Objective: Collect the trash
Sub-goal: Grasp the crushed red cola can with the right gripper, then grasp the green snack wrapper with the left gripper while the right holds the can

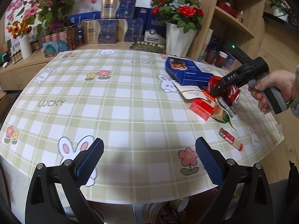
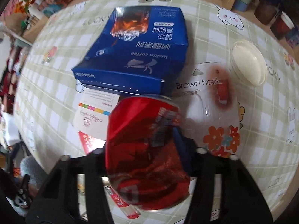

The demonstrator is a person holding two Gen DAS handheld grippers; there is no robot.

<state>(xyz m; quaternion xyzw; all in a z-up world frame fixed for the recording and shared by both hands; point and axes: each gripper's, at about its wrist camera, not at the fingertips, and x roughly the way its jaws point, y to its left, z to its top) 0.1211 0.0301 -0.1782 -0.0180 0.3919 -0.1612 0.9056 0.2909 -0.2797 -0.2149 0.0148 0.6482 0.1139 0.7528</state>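
Red crushed can [image 2: 145, 149] sits between the right gripper's [image 2: 145, 160] jaws, apparently gripped, in the heap by the blue coffee box [image 2: 134, 56]; left gripper [image 1: 149, 160] gapes empty over the tabletop [image 1: 119, 112]; cartons, wrappers and the red tube [image 1: 230, 139] remain uncollected.

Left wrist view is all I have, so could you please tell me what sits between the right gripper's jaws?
Observer: A crushed red can fills the gap in the right gripper; both jaws appear to press on it.
Operator: Thank you. Is anything lying close beside it?
Observer: Yes, a clear blister pack printed "Brown hook", lying flat.
Operator: And beyond that pack?
Observer: A round white lid, well apart from the can.
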